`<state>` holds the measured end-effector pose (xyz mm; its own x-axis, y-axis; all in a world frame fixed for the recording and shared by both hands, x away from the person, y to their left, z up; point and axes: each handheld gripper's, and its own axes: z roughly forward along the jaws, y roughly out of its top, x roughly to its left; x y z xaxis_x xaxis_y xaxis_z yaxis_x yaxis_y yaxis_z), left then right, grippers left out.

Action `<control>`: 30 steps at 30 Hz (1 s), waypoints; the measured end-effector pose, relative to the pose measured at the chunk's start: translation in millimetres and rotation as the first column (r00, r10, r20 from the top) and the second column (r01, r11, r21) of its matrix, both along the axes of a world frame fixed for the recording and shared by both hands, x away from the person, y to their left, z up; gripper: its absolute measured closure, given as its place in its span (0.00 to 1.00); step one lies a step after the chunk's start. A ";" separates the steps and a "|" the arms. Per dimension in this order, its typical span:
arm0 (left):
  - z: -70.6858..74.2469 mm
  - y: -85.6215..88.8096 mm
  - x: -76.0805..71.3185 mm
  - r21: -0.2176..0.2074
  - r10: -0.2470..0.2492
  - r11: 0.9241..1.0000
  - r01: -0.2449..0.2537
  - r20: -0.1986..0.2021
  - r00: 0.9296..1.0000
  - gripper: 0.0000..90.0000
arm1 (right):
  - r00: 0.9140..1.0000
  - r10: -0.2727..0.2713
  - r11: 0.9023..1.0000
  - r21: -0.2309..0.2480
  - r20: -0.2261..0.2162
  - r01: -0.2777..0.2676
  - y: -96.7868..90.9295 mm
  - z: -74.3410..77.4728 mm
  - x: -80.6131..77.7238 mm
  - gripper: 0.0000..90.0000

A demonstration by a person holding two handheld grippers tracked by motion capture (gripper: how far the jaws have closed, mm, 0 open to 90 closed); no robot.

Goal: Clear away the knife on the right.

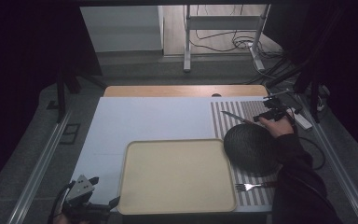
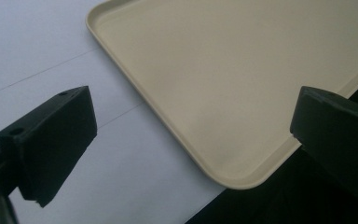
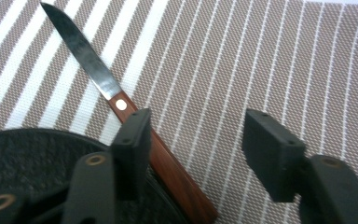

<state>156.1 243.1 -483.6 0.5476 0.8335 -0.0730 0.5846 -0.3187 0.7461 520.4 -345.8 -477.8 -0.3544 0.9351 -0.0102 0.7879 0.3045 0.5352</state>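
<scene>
At the lower left of the high view, the left gripper [image 1: 103, 204] is resting beside the near corner of the beige tray [image 1: 135, 196], its fingers [image 2: 51, 140] standing apart and gripping nothing. Farther back, at the right of the frame, a fork [image 1: 248, 187] is lying on the striped mat [image 1: 251, 198], and a dark woven bowl [image 1: 251, 147] is sitting above it. At the upper right, the right gripper [image 3: 193, 149] is hovering with fingers parted over the wooden-handled knife [image 3: 165, 163], which is lying on the mat against the bowl's rim. Risk: the handle is lying outside the gap, so one finger may be nudging it, skidding the blade.
</scene>
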 end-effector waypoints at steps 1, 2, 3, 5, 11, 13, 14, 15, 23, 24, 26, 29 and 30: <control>0.0 0.0 0.0 0.000 0.000 1.000 0.000 0.000 1.000 0.00 | 1.000 0.006 1.000 -0.001 -0.001 -0.006 4.4 -0.5 1.3 0.40; 0.0 -0.1 0.0 0.000 0.000 1.000 0.000 0.000 1.000 0.00 | 1.000 0.006 1.000 -0.001 -0.001 -0.006 4.4 -0.5 1.3 0.40; 0.0 -0.2 0.0 0.001 -0.001 1.000 0.001 0.000 1.000 0.00 | 1.000 0.010 1.000 -0.002 -0.004 -0.010 6.0 -0.6 1.7 0.38; 0.0 -0.3 0.0 0.003 -0.001 1.000 0.001 0.000 1.000 0.00 | 1.000 0.023 1.000 0.003 -0.005 -0.023 12.8 -1.4 3.5 0.29; -0.1 -0.5 0.0 0.005 -0.001 1.000 0.001 -0.001 1.000 0.01 | 0.999 0.037 0.999 0.006 -0.009 -0.037 21.5 -2.4 7.0 0.19; -0.1 -0.6 0.1 0.006 -0.002 1.000 0.002 -0.002 1.000 0.01 | 0.999 0.052 0.999 -0.010 -0.009 -0.052 26.0 -4.3 9.1 0.17; -0.1 -0.7 0.1 0.006 -0.002 1.000 0.002 -0.002 1.000 0.01 | 0.998 0.057 0.998 -0.016 -0.013 -0.057 27.4 -5.4 10.2 0.17; -0.1 -0.7 0.1 0.006 -0.002 1.000 0.002 -0.002 1.000 0.01 | 0.998 0.057 0.998 -0.016 -0.013 -0.057 27.4 -5.4 10.2 0.17; -0.2 -0.5 0.3 0.004 0.000 1.000 0.000 -0.004 1.000 0.01 | 0.995 0.071 0.996 -0.057 -0.064 -0.075 31.9 -19.4 21.4 0.20; -0.2 -0.5 0.3 0.004 0.000 1.000 0.000 -0.004 1.000 0.01 | 0.995 0.071 0.996 -0.057 -0.064 -0.075 31.9 -19.4 21.4 0.20; -0.2 -0.5 0.2 0.004 -0.001 1.000 0.001 -0.003 1.000 0.01 | 0.995 0.072 0.994 -0.076 -0.067 -0.077 31.6 -22.0 23.4 0.25; -0.2 -0.6 0.1 0.005 -0.001 1.000 0.001 -0.002 1.000 0.01 | 0.994 0.082 0.994 -0.062 -0.078 -0.087 29.2 -22.4 24.3 0.34; -0.2 -0.5 0.1 0.005 -0.001 1.000 0.001 -0.002 1.000 0.01 | 0.992 0.093 0.993 -0.065 -0.081 -0.099 28.4 -21.0 24.0 0.42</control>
